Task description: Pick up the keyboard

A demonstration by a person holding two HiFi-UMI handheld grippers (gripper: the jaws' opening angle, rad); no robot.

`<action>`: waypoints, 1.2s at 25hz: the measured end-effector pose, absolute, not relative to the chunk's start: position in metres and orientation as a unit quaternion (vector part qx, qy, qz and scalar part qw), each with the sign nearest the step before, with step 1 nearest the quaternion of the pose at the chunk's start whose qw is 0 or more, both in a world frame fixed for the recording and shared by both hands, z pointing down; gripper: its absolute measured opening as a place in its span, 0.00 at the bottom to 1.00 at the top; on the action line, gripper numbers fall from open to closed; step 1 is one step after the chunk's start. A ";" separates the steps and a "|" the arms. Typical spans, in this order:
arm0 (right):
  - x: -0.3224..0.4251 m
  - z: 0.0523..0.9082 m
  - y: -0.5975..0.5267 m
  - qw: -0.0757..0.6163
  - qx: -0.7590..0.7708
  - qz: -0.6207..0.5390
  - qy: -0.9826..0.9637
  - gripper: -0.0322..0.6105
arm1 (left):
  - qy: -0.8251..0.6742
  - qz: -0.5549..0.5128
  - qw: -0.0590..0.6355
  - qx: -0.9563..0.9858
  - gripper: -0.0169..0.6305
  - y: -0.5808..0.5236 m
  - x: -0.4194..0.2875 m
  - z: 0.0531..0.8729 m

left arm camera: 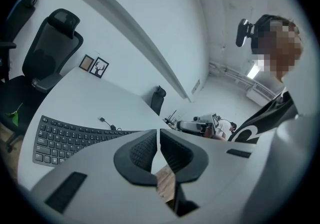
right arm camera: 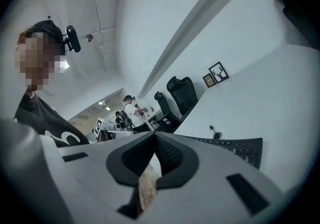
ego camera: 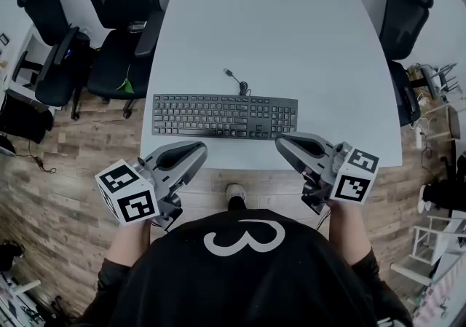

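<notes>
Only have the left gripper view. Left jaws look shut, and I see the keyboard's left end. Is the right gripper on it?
Observer: No. In the head view the right gripper hovers by the near edge of the table, short of the keyboard.
Operator: Its jaws?
Observer: The right gripper view shows them shut, with nothing between them.
Operator: Anything at the keyboard's right end?
Observer: Nothing lies against it in the head view. Only its own cable sits behind the middle, plug loose on the table.
</notes>
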State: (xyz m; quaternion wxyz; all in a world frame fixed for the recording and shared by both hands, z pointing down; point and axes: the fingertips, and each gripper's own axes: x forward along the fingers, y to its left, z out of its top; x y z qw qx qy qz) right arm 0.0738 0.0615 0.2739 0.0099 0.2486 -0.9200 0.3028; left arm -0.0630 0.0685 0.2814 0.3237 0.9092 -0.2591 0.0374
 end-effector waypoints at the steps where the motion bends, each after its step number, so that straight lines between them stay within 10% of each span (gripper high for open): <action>1: 0.077 0.277 0.057 0.010 0.247 0.307 -0.919 0.06 | -0.262 0.041 0.326 0.907 0.05 0.064 -0.062 0.285; 17: 0.126 0.357 0.016 0.041 0.270 0.389 -0.880 0.08 | -0.320 0.045 0.395 0.860 0.25 0.004 -0.086 0.350; 30: 0.166 0.414 -0.004 0.096 0.309 0.426 -0.844 0.35 | -0.449 0.094 0.405 0.791 0.37 -0.031 -0.184 0.422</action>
